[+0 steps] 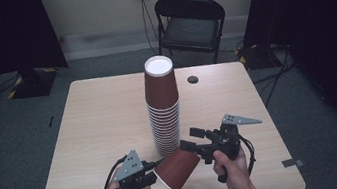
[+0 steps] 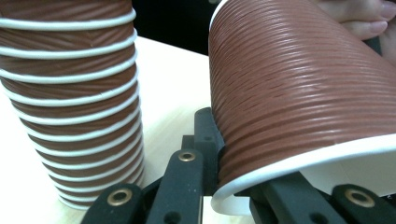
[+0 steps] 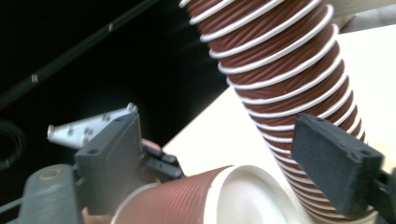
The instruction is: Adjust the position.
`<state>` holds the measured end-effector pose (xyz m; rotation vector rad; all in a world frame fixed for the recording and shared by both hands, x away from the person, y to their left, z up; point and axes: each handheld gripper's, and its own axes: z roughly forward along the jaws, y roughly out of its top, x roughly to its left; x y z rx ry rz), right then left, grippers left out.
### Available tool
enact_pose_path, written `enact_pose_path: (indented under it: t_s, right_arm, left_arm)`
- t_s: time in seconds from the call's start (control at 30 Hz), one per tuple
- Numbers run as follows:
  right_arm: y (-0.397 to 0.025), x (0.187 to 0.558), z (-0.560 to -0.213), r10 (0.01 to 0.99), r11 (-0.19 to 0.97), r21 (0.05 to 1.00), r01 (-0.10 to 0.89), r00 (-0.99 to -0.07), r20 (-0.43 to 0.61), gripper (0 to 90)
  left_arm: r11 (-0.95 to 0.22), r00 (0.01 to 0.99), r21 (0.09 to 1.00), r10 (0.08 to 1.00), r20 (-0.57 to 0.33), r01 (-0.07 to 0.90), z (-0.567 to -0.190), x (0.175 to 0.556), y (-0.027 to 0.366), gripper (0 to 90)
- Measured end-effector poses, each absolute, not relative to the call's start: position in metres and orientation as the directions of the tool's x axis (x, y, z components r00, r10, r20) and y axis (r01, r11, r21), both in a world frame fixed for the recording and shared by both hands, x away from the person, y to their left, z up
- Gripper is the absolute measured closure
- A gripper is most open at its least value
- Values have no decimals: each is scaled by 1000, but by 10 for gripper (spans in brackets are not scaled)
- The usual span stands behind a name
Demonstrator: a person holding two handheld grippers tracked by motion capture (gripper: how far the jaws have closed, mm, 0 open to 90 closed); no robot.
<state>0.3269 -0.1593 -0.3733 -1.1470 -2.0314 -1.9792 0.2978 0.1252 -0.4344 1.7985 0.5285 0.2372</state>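
At table middle: tall stack of ribbed brown paper cups, upside down. At 6 o'clock: one tipped cup, rim pinched by left gripper. Right gripper spread wide, gripping nothing.

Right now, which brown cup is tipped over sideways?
The single ribbed brown paper cup clamped by the left gripper near the table's front edge; the others stand stacked upside down.

High view looks down the table; both gripper views closely share the cup stack.
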Motion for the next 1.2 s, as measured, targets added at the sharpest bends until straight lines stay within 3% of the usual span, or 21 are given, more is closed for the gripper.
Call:
enact_pose_path:
  t_s: [0.1,0.43,0.63,1.2]
  right_arm:
    - [-159,326,-370,442,-29,858,512,-763,471,217]
    - [-150,319,-363,422,257,890,376,-872,246,184]
    - [-142,316,-364,357,382,865,324,-916,185,167]
    - [-117,310,-368,130,695,719,7,-985,-116,136]
  left_arm:
    - [-255,887,928,440,-140,273,-433,302,126,853]
    - [-362,902,876,400,-163,319,-428,307,131,859]
    - [-396,907,854,381,-181,337,-428,310,131,860]
    - [-465,909,809,367,-195,361,-423,322,123,858]
